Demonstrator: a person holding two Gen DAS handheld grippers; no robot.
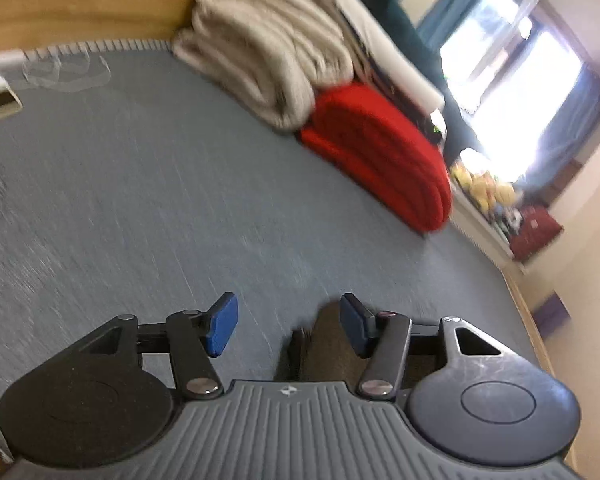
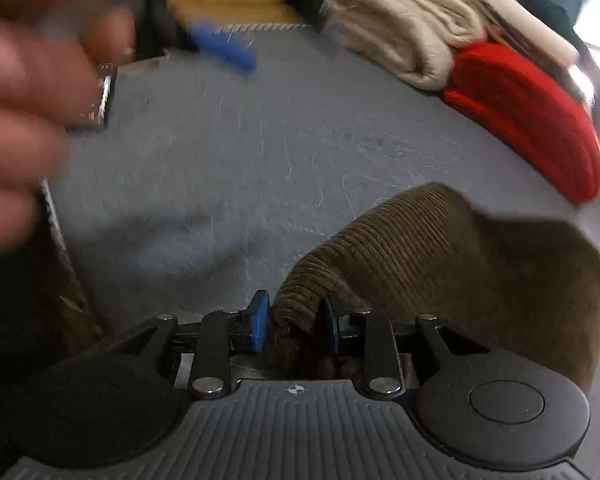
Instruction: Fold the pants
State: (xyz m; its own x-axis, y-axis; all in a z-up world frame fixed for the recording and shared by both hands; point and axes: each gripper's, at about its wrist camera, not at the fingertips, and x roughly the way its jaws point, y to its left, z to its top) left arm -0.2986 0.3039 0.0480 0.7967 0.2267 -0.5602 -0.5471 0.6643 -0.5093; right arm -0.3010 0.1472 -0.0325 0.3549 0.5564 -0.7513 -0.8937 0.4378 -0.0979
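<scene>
1 gripper (image 2: 294, 326) pinching pants (image 2: 440, 256), other gripper (image 1: 288, 322) spread

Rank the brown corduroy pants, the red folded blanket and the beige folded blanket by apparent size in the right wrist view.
1. brown corduroy pants, though closest to the camera, so inflated.
2. and 3. red folded blanket and beige folded blanket: too alike to rank, both cropped.
</scene>
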